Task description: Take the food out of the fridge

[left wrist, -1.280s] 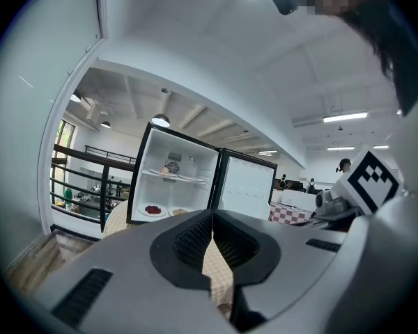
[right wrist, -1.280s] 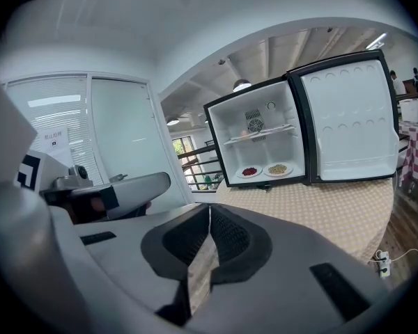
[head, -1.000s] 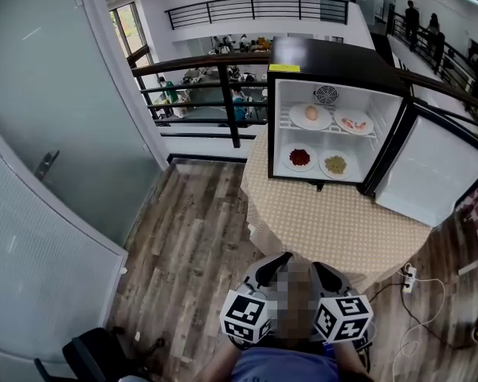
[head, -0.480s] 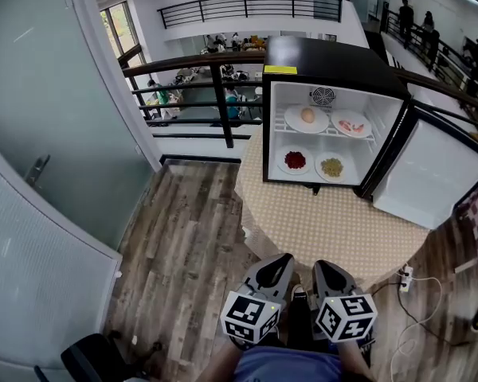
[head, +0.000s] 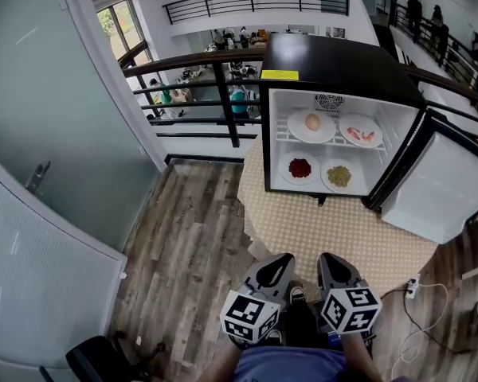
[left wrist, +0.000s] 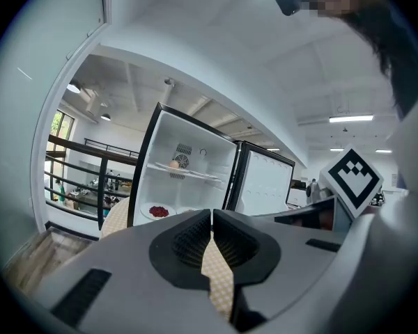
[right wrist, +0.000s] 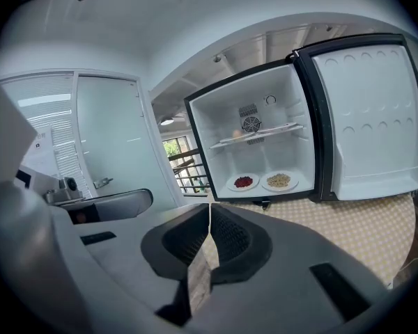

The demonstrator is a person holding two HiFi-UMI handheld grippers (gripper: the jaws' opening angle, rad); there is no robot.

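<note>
A small black fridge stands open on a round table with a checked cloth, its door swung out to the right. The upper shelf holds a plate with an egg and a plate of pink food. On the fridge floor sit a plate of red food and a plate of yellowish food. My left gripper and right gripper hang side by side at the table's near edge, both shut and empty, well short of the fridge. The red plate and yellowish plate show beyond my right gripper.
A glass wall with a door runs along the left. A dark railing passes behind the fridge. A power strip with cable lies on the wooden floor at right. A black chair stands at bottom left.
Both grippers have moved forward toward the table, still shut. The fridge appears slightly larger and nearer in the head view.
</note>
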